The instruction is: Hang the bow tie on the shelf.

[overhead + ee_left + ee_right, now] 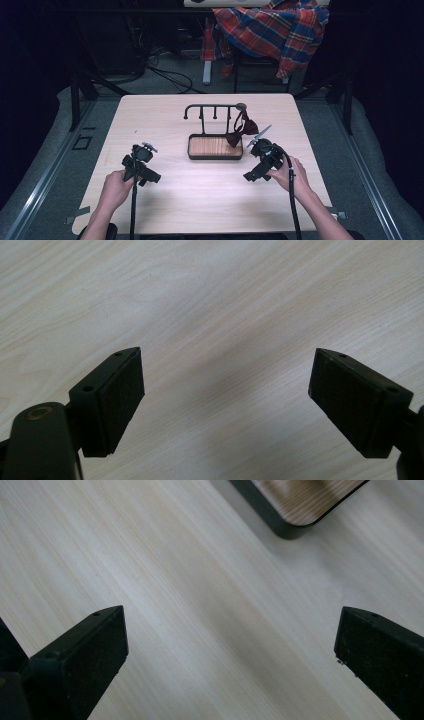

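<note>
From the high view I'm sitting at a light wooden table (165,107) with a gripper in each hand; my left gripper (150,176) is down on the near-left part of the tabletop, my left hand (116,189) wrapped round the back of it, cable trailing toward me; my right gripper (250,176) sits near-right, held by my right hand (289,175), and it's angled inward toward the middle; in the centre there's a small black stand (212,110) with a top bar and hooks over a wooden tray base (215,147); a dark red bow tie (242,131) hangs off the right end of that bar, draping down to the tray's right edge, just beside my right gripper but not touching it as far as I can tell; behind the table a red plaid shirt (272,27) is thrown over a chair. Left gripper view: left gripper (227,382) has both jaws spread wide, nothing in between, just bare wood grain underneath. Right gripper view: right gripper (232,652) is the same deal, jaws wide apart and holding nothing; the rounded dark corner of the tray base (295,510) pokes in at the top, well ahead of the jaw tips.
</note>
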`<state>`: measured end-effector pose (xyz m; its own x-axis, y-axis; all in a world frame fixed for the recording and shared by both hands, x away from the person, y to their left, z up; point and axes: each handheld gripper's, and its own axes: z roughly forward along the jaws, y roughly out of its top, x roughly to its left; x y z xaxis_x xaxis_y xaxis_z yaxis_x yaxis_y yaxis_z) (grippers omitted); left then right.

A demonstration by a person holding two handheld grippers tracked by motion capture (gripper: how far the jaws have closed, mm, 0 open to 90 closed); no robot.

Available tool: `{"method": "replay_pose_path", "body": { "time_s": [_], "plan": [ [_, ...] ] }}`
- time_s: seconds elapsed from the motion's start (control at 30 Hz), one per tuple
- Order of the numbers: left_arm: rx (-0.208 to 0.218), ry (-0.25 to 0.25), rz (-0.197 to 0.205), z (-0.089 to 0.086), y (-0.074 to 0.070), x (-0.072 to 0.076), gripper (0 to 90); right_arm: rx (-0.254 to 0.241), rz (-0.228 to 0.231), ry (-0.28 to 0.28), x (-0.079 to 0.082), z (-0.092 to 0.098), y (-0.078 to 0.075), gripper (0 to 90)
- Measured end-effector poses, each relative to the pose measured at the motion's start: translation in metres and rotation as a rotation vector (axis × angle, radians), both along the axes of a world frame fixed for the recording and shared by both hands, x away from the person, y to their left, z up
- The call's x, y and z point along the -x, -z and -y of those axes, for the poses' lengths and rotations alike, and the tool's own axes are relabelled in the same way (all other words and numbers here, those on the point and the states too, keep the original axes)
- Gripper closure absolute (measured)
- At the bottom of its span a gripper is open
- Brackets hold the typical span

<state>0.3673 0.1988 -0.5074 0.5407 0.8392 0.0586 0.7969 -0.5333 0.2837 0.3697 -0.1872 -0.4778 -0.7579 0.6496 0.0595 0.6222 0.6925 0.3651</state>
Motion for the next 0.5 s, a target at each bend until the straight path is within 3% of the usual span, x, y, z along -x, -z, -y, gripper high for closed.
{"method": "replay_pose_path", "body": {
  "time_s": [0.03, 0.07, 0.17, 0.3, 0.33, 0.37, 0.5],
  "plan": [
    [-0.001, 0.001, 0.001, 0.0, 0.0, 0.0, 14.7, -0.006, -0.001, 0.004, 0.003, -0.001, 0.004, 0.1],
    [-0.001, 0.002, 0.002, 0.0, 0.0, 0.0, 14.7, 0.022, -0.011, -0.014, 0.004, -0.001, 0.005, 0.1],
    [-0.003, 0.004, 0.001, 0.0, 0.0, 0.0, 14.7, 0.047, -0.019, -0.032, 0.01, -0.002, 0.012, 0.1],
    [-0.001, 0.002, 0.003, 0.0, 0.0, 0.0, 14.8, 0.04, -0.038, -0.046, 0.018, -0.002, 0.02, 0.1],
    [-0.003, 0.005, 0.001, 0.0, 0.0, 0.0, 14.7, 0.015, -0.04, -0.038, 0.021, -0.002, 0.023, 0.1],
    [-0.003, 0.004, 0.002, 0.001, -0.001, 0.0, 14.7, 0.037, -0.044, -0.052, 0.022, -0.002, 0.024, 0.1],
    [0.002, 0.002, 0.008, 0.001, -0.001, 0.001, 14.8, 0.048, -0.042, -0.063, 0.027, -0.006, 0.029, 0.1]
  ]
}}
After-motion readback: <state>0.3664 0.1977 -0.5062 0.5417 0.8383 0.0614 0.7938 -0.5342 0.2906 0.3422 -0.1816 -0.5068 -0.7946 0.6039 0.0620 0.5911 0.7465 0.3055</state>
